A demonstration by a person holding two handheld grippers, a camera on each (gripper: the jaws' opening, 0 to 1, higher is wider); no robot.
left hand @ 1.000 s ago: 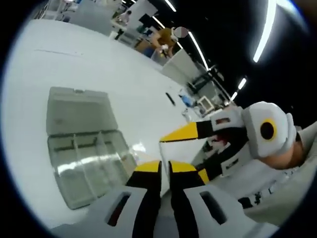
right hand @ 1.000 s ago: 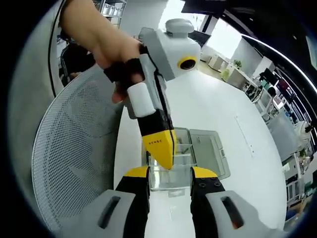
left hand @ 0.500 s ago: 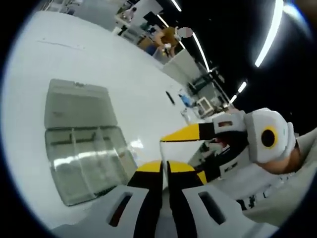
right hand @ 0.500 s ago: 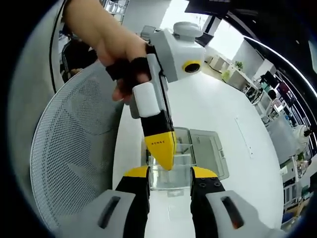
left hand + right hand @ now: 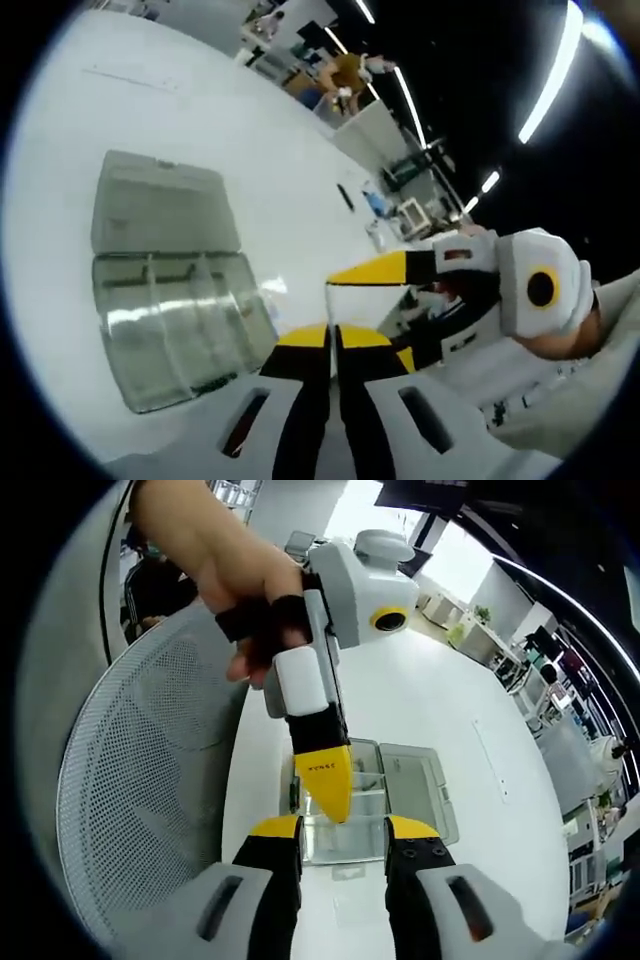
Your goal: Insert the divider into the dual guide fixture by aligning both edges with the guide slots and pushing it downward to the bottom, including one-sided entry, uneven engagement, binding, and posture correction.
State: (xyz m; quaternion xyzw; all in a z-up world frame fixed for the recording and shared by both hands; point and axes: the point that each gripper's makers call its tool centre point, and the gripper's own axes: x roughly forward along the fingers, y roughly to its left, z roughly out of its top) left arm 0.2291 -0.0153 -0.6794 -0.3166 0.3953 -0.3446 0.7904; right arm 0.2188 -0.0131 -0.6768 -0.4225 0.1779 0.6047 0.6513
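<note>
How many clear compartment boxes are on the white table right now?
1. The open clear compartment box lies on the white table, its lid folded back flat. In the right gripper view the same box sits beyond the right tongs, partly hidden by the left tongs.

- My left claw [image 5: 332, 345] has matt black jaws with glossy yellow plastic tips, set on a smooth light-grey plastic body.
- My right claw [image 5: 342, 832] is made the same way: yellow plastic tips, black jaws, pale grey plastic shell.
- The organizer box [image 5: 170, 300] looks like clear, glossy plastic; its dividers catch bright streaks of light, and its open lid [image 5: 160, 205] is cloudier, semi-clear plastic.
- The desk [image 5: 260, 150] is smooth, white and slightly shiny.
- The chair back [image 5: 150, 780] beside me is pale woven mesh, matt and finely perforated.
</note>
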